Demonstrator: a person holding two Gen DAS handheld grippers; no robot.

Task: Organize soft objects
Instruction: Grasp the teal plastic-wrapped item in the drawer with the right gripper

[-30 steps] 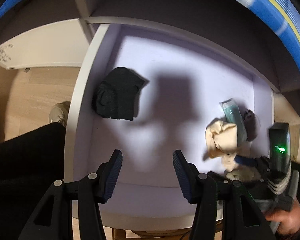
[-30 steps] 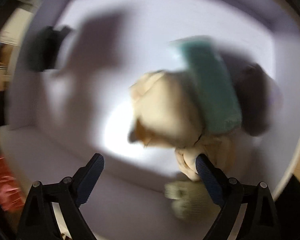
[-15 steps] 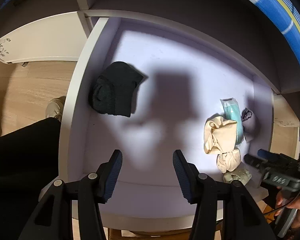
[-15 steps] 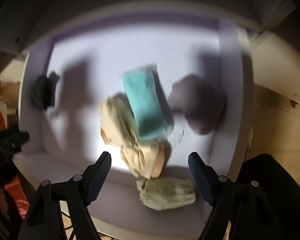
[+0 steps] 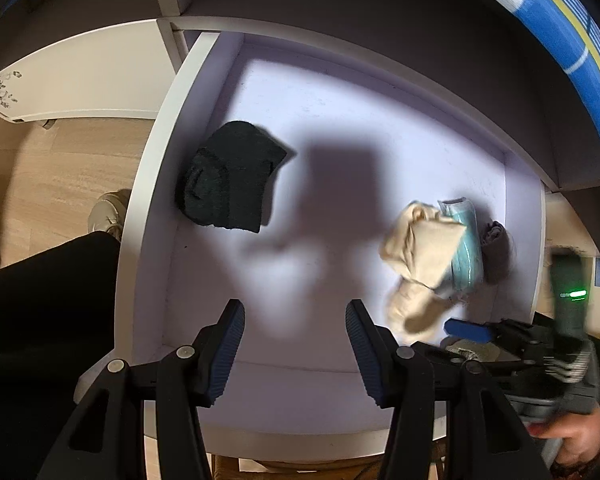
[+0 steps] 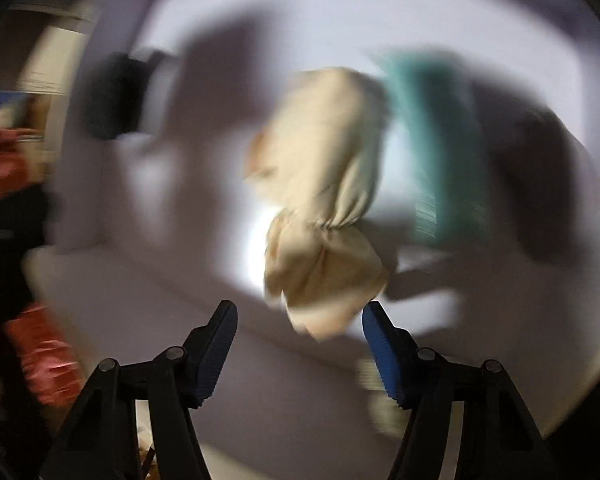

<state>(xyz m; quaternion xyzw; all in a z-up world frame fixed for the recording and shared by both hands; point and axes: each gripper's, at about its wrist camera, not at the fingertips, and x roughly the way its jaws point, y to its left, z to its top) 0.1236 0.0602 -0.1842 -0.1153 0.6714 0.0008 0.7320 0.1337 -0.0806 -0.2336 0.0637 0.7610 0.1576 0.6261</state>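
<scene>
An open white drawer (image 5: 148, 184) holds soft items. A dark green folded cloth (image 5: 230, 184) lies at its left. At the right lie a cream cloth bundle (image 5: 418, 248), a teal roll (image 5: 466, 256) and a dark grey-brown piece (image 5: 496, 248). My left gripper (image 5: 296, 344) is open and empty above the drawer's front edge. My right gripper (image 6: 300, 340) is open, close over the lower end of the cream bundle (image 6: 324, 200), beside the teal roll (image 6: 432, 140); this view is blurred. A pale green cloth (image 5: 470, 348) lies on the front edge, partly hidden by the right gripper.
A cabinet body (image 5: 380, 20) rises behind the drawer. A blue striped fabric (image 5: 560, 28) hangs at the upper right. Wooden floor (image 5: 52, 176) and a white panel (image 5: 80, 80) are to the left. Red patterned fabric (image 6: 44, 364) shows at the left of the right wrist view.
My right gripper drew back, then moved in again toward the cream bundle, with its jaws narrower than before. The left gripper stayed nearly still.
</scene>
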